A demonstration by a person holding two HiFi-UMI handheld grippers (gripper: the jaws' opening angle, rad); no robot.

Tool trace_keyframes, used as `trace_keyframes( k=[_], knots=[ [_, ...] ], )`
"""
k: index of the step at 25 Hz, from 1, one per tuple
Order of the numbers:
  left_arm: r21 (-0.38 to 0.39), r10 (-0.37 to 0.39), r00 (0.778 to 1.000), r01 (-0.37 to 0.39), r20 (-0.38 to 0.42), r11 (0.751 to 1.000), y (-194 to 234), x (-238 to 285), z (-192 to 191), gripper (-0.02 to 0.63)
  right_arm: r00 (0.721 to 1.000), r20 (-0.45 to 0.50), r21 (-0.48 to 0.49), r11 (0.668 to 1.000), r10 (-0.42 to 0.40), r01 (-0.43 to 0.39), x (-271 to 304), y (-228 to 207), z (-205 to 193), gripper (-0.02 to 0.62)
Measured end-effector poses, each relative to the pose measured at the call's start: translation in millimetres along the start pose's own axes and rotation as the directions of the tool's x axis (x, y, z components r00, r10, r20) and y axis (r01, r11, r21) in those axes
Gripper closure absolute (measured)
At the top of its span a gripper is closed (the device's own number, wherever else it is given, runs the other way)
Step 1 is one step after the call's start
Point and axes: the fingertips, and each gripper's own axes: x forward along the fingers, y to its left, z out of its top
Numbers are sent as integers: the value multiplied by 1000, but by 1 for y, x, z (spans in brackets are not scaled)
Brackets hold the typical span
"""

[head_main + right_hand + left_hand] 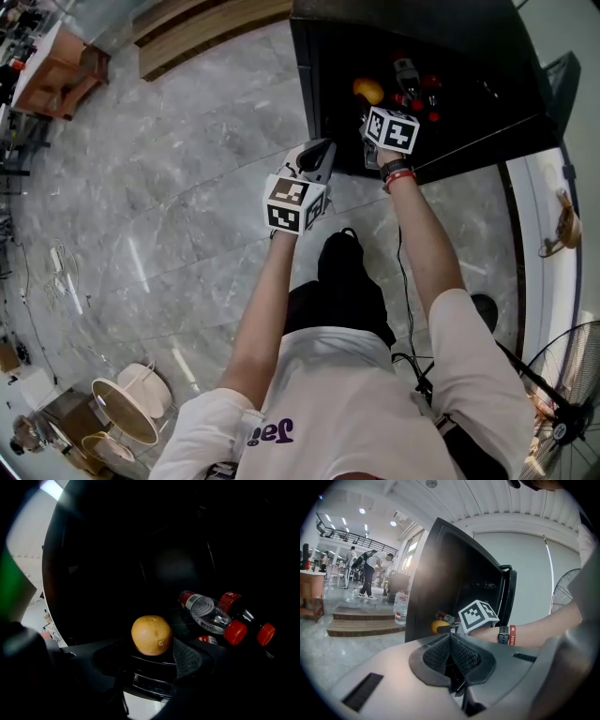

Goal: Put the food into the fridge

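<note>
though dim overhead, bottles [211,616] beside fruit [151,635]

Round yellow fruit [151,634], apparently inside dark fridge [337,56]

I see almost nothing inside the fridge [140,550]: its walls and shelves are lost in the dark. The bottles [211,613] blend into that black, and one red cap [206,640] sits half hidden behind my right gripper [151,654]. In the left gripper view the fruit [437,626] is partly covered by that gripper. The distant people [370,571] are too small to make out.
</note>
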Motion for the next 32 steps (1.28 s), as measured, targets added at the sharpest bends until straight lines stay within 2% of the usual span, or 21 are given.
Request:
trace_keyframes(
  k=[11,18,23,32],
  knots=[
    [-13,-10,1000,11,19,1000,-3,2,4,588,998,-60,-73,997,-33,28,5,-4,0,303],
    [-34,-8,999,9,38,999,-5,-4,9,588,999,-44,-63,998,-13,10,-2,-4,-1,264],
    [-79,6,999,-3,44,997,-4,-15,10,588,999,-50,-49,999,-8,5,-12,-1,-5,255],
    [-68,11,999,-8,30,998,-24,-46,28,588,999,-47,-33,999,-14,13,-60,10,5,255]
  ],
)
